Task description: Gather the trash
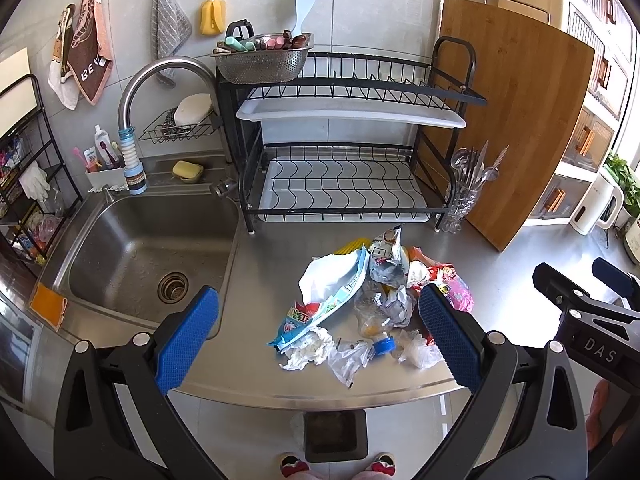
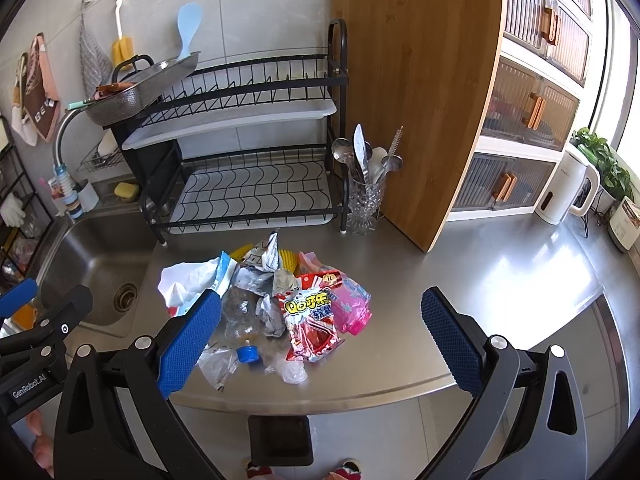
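Along the front edge of the steel desk [image 1: 264, 364], in the left wrist view, I am seeing the trash pile [image 1: 372, 300] lying in a loose heap: a white and blue torn bag [image 1: 336, 280], a crumpled silver wrapper [image 1: 386, 256], a crushed clear bottle [image 1: 370, 316] with its blue cap [image 1: 385, 345] pointing toward the front edge, a wad of white tissue [image 1: 310, 350] and a pink packet [image 1: 460, 294] at the right of the heap. I am holding the left gripper [image 1: 320, 340] above the front edge with its jaws spread wide and gripping nothing; the pile is showing between the two blue pads. The sink [image 1: 120, 248] is sitting at the desk's left end, the black dish rack [image 1: 344, 140] is standing along the back edge, and a dark bin [image 1: 335, 434] is sitting on the floor below the front edge. The other gripper's black body is showing at the right margin.

In the right wrist view, I am holding the right gripper [image 2: 320, 340] over the front edge too, jaws wide apart and empty. The trash pile [image 2: 272, 296] is lying mostly toward the left pad, with a red snack packet [image 2: 310, 326] nearest the middle and the pink packet [image 2: 352, 304] touching its right side. The blue cap [image 2: 247, 354] is lying close to the left pad. A wooden cutting board [image 2: 420, 100] is leaning at the back edge beside a glass of cutlery [image 2: 364, 196].
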Available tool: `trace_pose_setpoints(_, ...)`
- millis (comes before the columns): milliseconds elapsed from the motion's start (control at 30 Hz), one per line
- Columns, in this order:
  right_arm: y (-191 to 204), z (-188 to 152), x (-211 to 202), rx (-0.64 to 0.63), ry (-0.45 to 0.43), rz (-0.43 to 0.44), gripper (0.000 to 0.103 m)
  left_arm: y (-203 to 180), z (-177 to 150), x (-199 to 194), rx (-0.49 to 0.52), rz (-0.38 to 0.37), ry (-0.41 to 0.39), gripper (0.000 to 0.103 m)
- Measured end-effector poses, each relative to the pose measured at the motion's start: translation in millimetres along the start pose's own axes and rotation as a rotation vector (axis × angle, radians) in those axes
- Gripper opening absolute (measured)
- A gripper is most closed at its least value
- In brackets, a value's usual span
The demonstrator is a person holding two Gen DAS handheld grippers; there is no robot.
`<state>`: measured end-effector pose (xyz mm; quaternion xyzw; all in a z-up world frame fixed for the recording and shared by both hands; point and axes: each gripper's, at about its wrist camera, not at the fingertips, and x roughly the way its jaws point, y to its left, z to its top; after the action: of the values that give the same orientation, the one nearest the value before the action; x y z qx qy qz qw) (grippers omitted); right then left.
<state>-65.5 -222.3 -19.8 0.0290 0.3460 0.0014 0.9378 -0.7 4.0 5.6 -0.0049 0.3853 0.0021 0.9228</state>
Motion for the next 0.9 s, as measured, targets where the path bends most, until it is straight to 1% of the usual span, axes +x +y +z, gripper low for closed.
trace_pose_setpoints(900,-4.8,0.6,2.6,0.019,0.006,0.002,0.1,-1.4,-2.2,2.8,0.008,0.008,-0.002,0.095)
